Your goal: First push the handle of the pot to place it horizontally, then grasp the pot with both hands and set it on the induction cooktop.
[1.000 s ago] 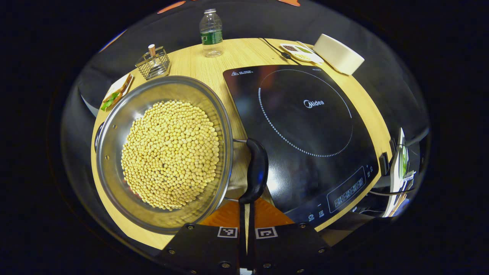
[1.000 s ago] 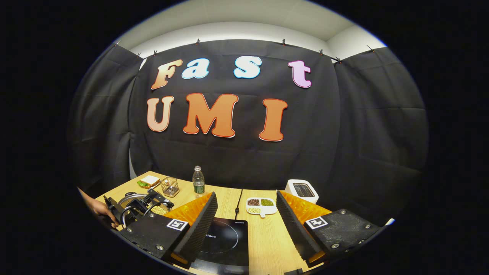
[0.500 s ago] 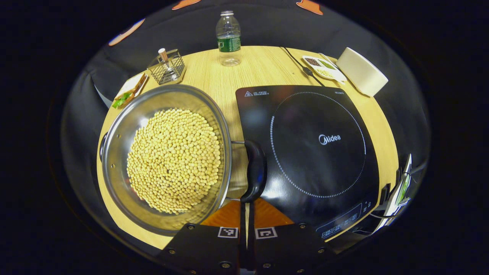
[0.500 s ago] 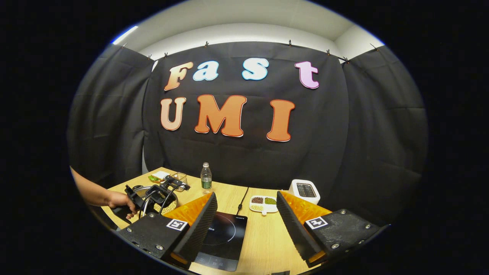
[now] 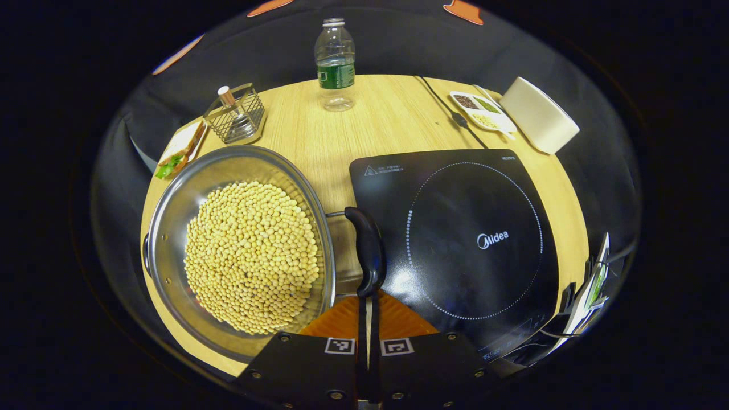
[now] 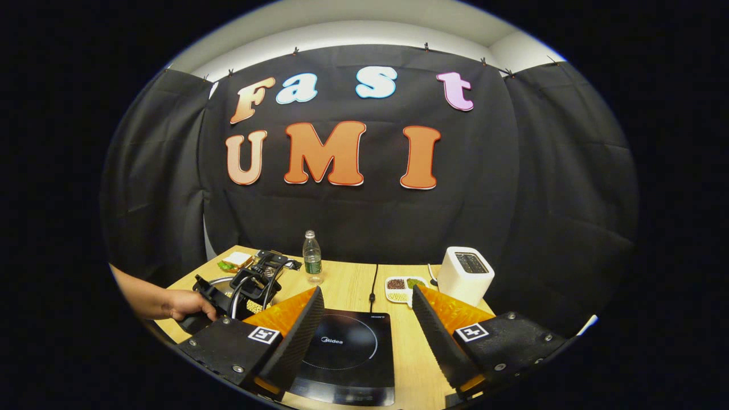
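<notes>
The pot [image 5: 239, 250], a wide steel pan heaped with pale yellow beans [image 5: 253, 256], is sitting on the wooden table [image 5: 393, 122] at about nine o'clock in the left gripper view, just beside the induction cooktop [image 5: 461, 245] and not on it. Its black handle [image 5: 367, 250] is sticking out from the rim at the pot's three o'clock side and is lying along the cooktop's near-left edge, its lower end reaching down to six o'clock where the left gripper [image 5: 368, 310] is meeting it. That gripper's two fingers are lying almost together with only a thin slit between them, and the handle's tip is sitting right at the top of that slit; whether both fingers are pressing on it I cannot tell. The cooktop is occupying the three o'clock side of that view, its glass bare. Farther out, a wire caddy [image 5: 236, 114] is standing at eleven o'clock with a sandwich plate [image 5: 179, 151] beside it at ten, a water bottle [image 5: 335, 62] is standing upright at twelve, and a divided snack dish [image 5: 481, 111] and a white toaster [image 5: 538, 114] are lying at one to two o'clock, a black cord [image 5: 450, 111] running past the dish. In the right gripper view, the right gripper [image 6: 364, 319] is hanging over the cooktop's near edge with its fingers spread wide and holding nothing, while at eight o'clock a hand [image 6: 185, 304] is gripping the other tool over the pot.
</notes>
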Motion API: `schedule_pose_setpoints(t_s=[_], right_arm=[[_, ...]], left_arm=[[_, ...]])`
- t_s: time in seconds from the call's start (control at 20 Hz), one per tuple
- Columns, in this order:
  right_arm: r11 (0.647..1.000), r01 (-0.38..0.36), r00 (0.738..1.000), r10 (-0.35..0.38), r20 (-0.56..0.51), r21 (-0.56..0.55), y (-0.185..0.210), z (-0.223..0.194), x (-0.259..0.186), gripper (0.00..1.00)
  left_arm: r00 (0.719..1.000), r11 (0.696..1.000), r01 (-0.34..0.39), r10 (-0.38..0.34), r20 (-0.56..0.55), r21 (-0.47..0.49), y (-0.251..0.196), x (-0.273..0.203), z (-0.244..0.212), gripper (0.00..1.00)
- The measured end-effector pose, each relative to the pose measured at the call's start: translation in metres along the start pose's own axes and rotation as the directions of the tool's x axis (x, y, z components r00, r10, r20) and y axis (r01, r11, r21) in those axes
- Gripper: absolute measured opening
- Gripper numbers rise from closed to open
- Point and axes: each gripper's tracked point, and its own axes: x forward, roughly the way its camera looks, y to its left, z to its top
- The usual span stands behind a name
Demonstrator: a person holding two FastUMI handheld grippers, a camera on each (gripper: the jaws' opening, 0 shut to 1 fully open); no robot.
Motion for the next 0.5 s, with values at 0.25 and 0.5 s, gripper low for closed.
schedule_pose_setpoints(t_s=[0.25, 0.5], right_arm=[[1.0, 0.003, 0.996, -0.001, -0.091, 0.026, 0.039, -0.016, 0.028, 0.97], [0.999, -0.012, 0.982, 0.019, -0.188, 0.034, 0.076, -0.037, 0.054, 0.97]], left_arm=[[0.995, 0.995, 0.096, -0.096, 0.01, -0.022, -0.004, 0.001, 0.011, 0.02], [0.986, 0.988, 0.156, -0.156, 0.065, -0.007, 0.009, -0.029, 0.012, 0.02]])
